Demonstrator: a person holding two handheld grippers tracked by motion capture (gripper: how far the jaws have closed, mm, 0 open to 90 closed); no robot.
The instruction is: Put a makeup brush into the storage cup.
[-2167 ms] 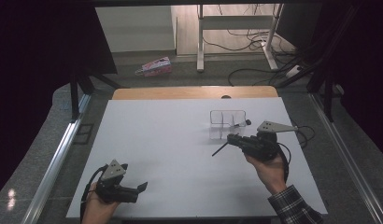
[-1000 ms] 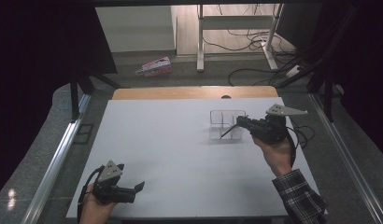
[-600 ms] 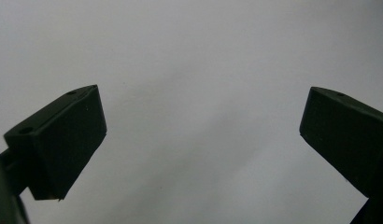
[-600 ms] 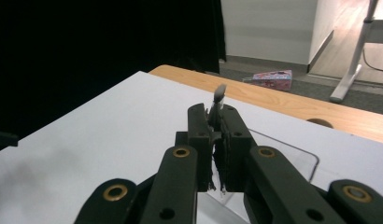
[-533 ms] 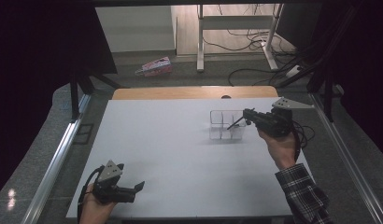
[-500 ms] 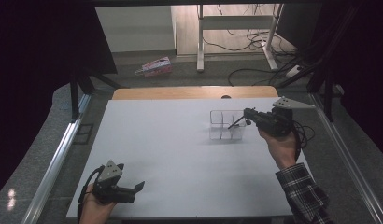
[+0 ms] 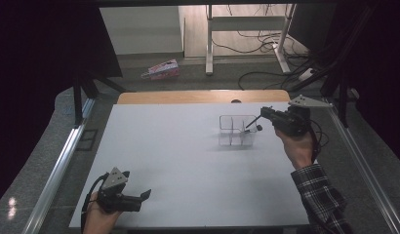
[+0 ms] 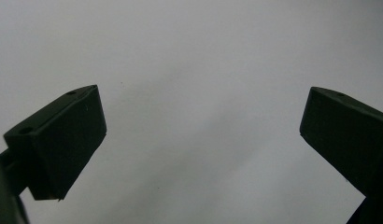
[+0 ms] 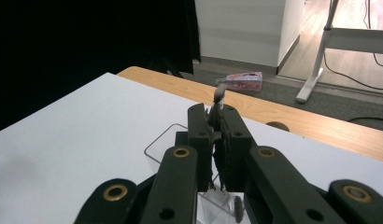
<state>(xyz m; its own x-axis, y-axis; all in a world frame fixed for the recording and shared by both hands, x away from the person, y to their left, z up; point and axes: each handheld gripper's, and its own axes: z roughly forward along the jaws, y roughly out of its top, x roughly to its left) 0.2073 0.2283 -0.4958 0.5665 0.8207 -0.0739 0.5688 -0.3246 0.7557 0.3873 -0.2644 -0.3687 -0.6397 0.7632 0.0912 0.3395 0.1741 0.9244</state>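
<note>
A thin dark brush (image 7: pixel 251 122) is clamped between the closed jaws of the right gripper (image 7: pixel 264 111), held over the clear box (image 7: pixel 235 130) at two o'clock on the table (image 7: pixel 188 161). The left gripper (image 7: pixel 145 194) is held at seven o'clock, jaws spread wide with nothing between them.

You get an evenly lit white table (image 7: pixel 188 161) with soft shadows, and dark surroundings left and right; the far floor (image 7: pixel 247 19) is bright and warm. In your left gripper view the table is a grey blur, dim and featureless. In your right gripper view the near jaws are soft, the background sharper.
</note>
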